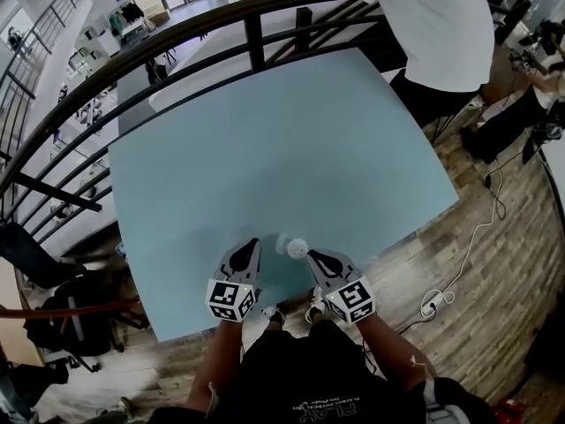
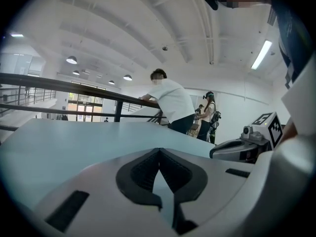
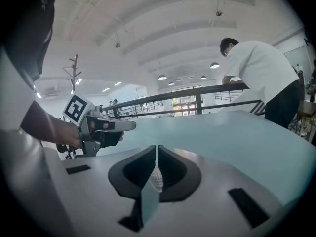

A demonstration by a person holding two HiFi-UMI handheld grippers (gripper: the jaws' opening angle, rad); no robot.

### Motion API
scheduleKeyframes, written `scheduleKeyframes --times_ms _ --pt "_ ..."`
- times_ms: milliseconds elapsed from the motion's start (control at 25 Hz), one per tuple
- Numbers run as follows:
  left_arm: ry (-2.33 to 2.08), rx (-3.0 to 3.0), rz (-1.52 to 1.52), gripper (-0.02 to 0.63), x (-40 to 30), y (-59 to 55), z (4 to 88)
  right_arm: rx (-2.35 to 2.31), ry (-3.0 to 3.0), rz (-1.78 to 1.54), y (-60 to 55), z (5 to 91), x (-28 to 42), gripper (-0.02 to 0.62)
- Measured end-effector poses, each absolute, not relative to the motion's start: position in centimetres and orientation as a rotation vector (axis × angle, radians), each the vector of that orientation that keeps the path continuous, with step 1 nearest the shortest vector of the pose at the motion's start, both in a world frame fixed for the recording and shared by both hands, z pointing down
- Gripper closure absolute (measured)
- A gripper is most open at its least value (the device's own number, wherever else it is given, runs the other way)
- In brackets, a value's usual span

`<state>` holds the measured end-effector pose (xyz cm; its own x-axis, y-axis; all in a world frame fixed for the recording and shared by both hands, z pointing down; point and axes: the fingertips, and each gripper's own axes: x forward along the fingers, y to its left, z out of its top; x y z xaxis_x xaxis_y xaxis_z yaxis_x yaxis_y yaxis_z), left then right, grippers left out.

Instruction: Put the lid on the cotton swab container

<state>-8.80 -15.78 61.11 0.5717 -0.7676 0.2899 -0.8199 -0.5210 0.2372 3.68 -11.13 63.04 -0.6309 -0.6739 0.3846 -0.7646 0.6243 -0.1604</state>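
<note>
The cotton swab container looks like a small clear tub on the light blue table near its front edge, with a round white lid at its right side. Whether the lid sits on it I cannot tell. My left gripper is shut and empty, just left of the tub. My right gripper is also shut, its tips right beside the lid. A white ribbed piece shows through the slit under its pads. Each gripper view shows the other gripper: the right gripper and the left gripper.
A dark metal railing runs along the table's far side. A person in a white shirt leans there at the far right corner. Cables and a power strip lie on the wooden floor at the right.
</note>
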Motion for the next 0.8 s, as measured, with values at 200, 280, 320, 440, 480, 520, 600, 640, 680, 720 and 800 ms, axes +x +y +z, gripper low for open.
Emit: scheduleKeyframes --times_ms 200,280,320,440,480,520,600,640,680,720,800 --pt "-1.269 2.495 0.205 0.594 -8.4 -15.4 61.8 1.153 -2.564 0.425 -10.7 63.9 3.7 0.572" --pt "-1.297 2.485 0.220 0.594 -8.5 -15.5 62.3 1.141 -2.546 0.416 -10.6 64.7 3.8 0.565" --pt "-1.310 2.475 0.225 0.594 -8.6 -15.7 62.4 1.135 -2.538 0.418 -10.7 65.1 3.8 0.538" --pt "-1.305 2.462 0.242 0.594 -8.6 -15.3 63.2 1.116 -2.521 0.426 -10.5 66.2 3.7 0.455" --pt "-1.297 2.461 0.245 0.594 -8.6 -15.2 63.4 1.109 -2.514 0.425 -10.4 66.5 3.6 0.444" --pt "-1.289 2.459 0.245 0.594 -8.5 -15.0 63.6 1.102 -2.508 0.421 -10.4 66.8 3.4 0.435" --pt "-1.273 2.455 0.245 0.594 -8.5 -14.7 63.9 1.088 -2.497 0.414 -10.2 67.5 3.0 0.415" --pt "-1.264 2.456 0.246 0.594 -8.5 -14.6 64.0 1.078 -2.489 0.415 -10.1 68.0 2.7 0.402" --pt "-1.256 2.459 0.245 0.594 -8.5 -14.6 64.1 1.066 -2.478 0.417 -10.1 68.5 2.5 0.390" --pt "-1.251 2.463 0.243 0.594 -8.5 -14.8 64.2 1.051 -2.468 0.421 -10.1 69.1 2.3 0.379" --pt "-1.248 2.469 0.238 0.594 -8.3 -15.1 64.5 1.027 -2.454 0.429 -10.3 70.0 2.1 0.356"
